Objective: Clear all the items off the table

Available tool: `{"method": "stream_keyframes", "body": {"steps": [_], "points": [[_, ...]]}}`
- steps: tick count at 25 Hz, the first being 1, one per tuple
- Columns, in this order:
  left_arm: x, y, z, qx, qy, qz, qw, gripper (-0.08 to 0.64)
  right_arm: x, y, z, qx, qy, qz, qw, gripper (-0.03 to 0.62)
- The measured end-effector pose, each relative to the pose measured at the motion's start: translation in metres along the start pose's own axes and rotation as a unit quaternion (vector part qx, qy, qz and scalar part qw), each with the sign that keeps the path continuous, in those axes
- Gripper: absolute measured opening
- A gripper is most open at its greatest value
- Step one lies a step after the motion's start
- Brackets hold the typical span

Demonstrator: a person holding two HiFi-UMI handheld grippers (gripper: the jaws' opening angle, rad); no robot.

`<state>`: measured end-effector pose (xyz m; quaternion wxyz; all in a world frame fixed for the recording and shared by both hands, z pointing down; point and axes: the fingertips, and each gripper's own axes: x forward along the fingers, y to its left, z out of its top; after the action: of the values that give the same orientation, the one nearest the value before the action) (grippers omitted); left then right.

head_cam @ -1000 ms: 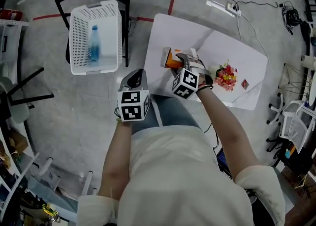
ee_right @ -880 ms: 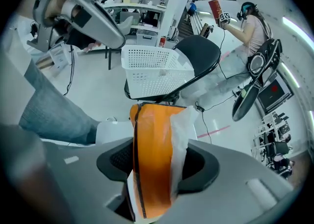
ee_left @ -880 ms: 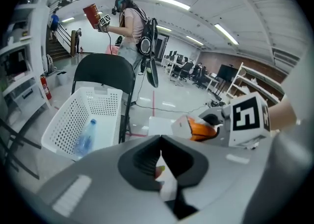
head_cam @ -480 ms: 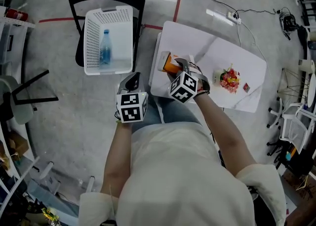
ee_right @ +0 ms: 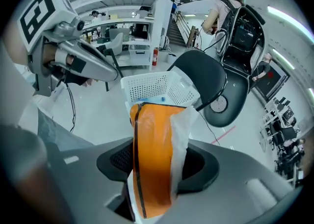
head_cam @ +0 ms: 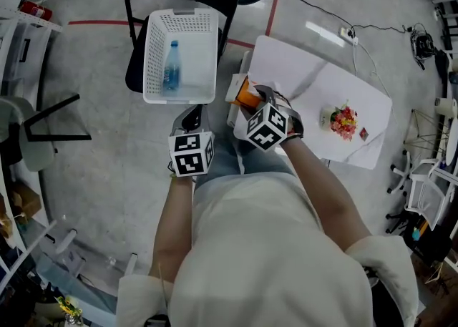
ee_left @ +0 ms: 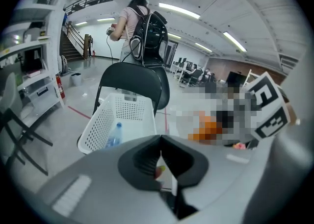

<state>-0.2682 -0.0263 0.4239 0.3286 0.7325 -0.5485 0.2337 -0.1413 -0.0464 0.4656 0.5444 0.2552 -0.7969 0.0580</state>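
Orange packet (ee_right: 149, 139) is clamped in your right tool (head_cam: 256, 96), over the table's (head_cam: 300, 68) left edge, so this looks like the carry leg. Left tool (ee_left: 160, 155) is closed and empty. Next, probably move over the white basket (head_cam: 209, 54), then release.

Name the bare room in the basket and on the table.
Basket: floor free between the water bottle and the wall nearer the table. Table: bare between the orange pack in the right tool and the flower bunch; crowded only around the flowers.
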Motion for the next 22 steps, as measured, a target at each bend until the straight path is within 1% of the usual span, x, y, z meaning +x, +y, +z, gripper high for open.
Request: {"method": "stream_keyframes", "body": {"steps": [7, 15, 22], "points": [[-0.013, 0.042, -0.002, -0.018, 0.000, 0.017, 0.9997, 0.009, 0.010, 0.022, 0.043, -0.001, -0.013, 0.015, 1.000, 0.233], [-0.019, 0.076, 0.000, -0.017, 0.001, 0.025, 0.9995, 0.009, 0.025, 0.038, 0.085, -0.001, -0.023, 0.026, 0.999, 0.233], [-0.015, 0.095, 0.003, -0.015, 0.001, 0.026, 0.9996, 0.009, 0.040, 0.046, 0.109, -0.002, -0.022, 0.034, 0.999, 0.233]]}}
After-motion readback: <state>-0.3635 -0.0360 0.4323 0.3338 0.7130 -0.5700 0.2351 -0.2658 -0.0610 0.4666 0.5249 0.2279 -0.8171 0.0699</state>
